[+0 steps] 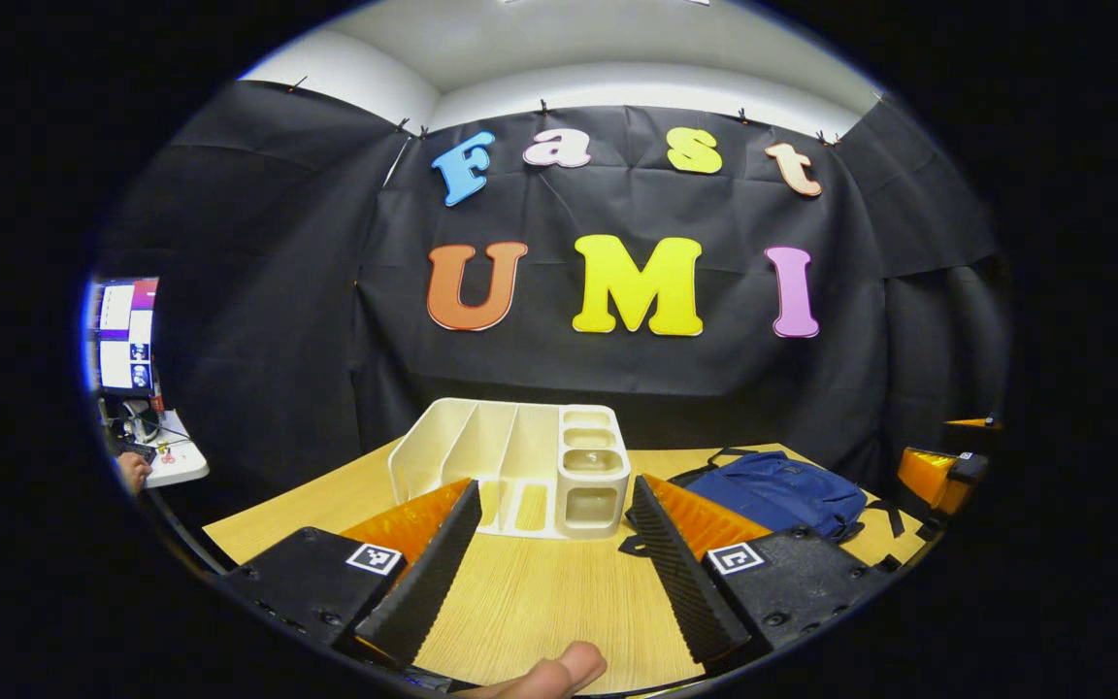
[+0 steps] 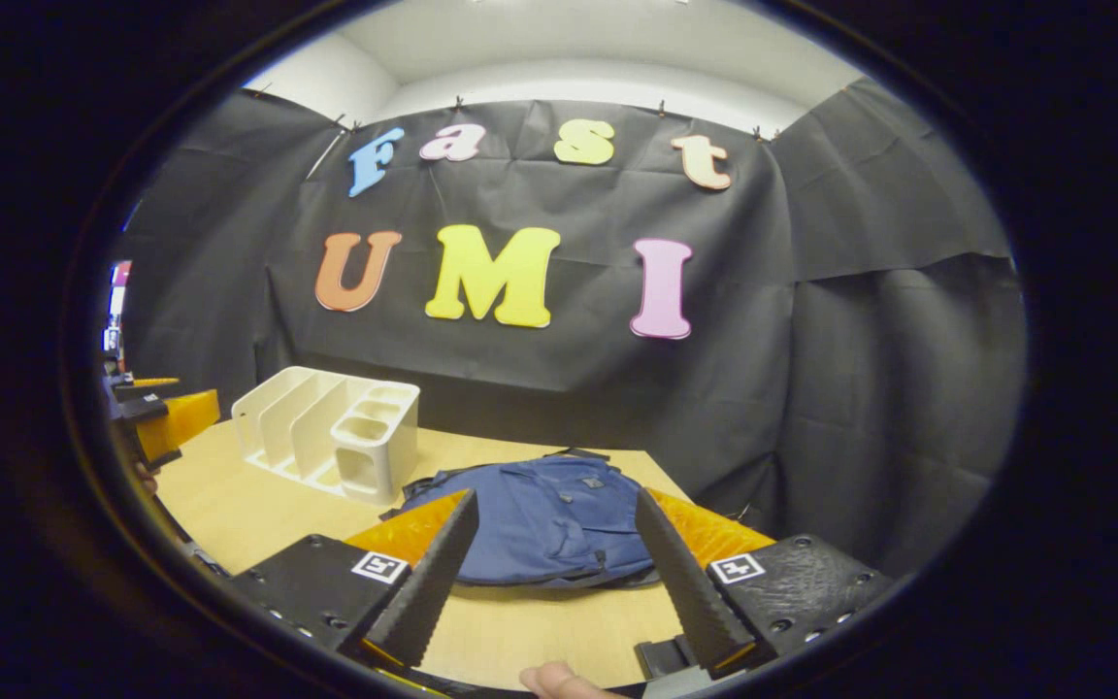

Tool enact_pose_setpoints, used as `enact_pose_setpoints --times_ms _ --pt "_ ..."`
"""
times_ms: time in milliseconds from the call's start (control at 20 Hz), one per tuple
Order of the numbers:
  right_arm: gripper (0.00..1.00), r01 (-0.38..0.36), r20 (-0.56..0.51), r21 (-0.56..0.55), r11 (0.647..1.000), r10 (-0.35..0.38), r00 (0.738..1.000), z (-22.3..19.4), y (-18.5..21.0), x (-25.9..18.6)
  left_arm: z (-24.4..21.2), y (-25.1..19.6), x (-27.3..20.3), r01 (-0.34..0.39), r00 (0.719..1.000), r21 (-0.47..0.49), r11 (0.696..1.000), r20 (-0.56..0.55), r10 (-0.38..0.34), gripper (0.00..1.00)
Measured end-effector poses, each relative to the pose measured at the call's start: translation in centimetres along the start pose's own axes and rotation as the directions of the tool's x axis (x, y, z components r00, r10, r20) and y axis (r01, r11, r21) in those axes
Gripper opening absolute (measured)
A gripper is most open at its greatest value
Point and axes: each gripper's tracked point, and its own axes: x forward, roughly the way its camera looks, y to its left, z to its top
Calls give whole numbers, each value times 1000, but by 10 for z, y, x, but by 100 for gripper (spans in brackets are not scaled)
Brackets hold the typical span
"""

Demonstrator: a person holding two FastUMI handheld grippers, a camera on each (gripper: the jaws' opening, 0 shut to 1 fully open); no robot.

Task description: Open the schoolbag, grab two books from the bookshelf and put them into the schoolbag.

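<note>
The blue schoolbag lies flat on the wooden table and looks closed; my right gripper hovers open just in front of it, nothing between its fingers. In the left gripper view the schoolbag sits to the right of the white bookshelf, whose upright slots look bare. My left gripper stands open facing that bookshelf, a short way from it. The bookshelf is left of the bag in the right gripper view. Each gripper appears at the other view's edge: right gripper, left gripper.
Black cloth walls close the table at the back and right. Past the table's left edge stand a monitor and a small white desk, with a person's hand beside it. A thumb shows below the left gripper's fingers.
</note>
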Motion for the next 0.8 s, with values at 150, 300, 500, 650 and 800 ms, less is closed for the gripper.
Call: enact_pose_setpoints --times_ms 150,300,500,650,800 --pt "92 19 44 4 1000 -19 999 6 -4 -15 3 -1 -10 25 1000 -5 1000 -17 -26 98" --pt "95 21 70 -8 1000 -20 997 7 -5 -24 14 -1 -16 31 1000 7 1000 6 -31 98" --pt "95 34 76 1 999 -34 996 9 -11 -23 16 1 -19 37 999 27 999 19 -37 98" --pt "97 29 67 7 1000 -30 997 6 -12 -22 15 8 -18 19 1000 27 999 16 -19 98" --pt "98 29 64 10 1000 -29 997 6 -14 -23 10 8 -16 24 1000 14 1000 -2 -24 98"
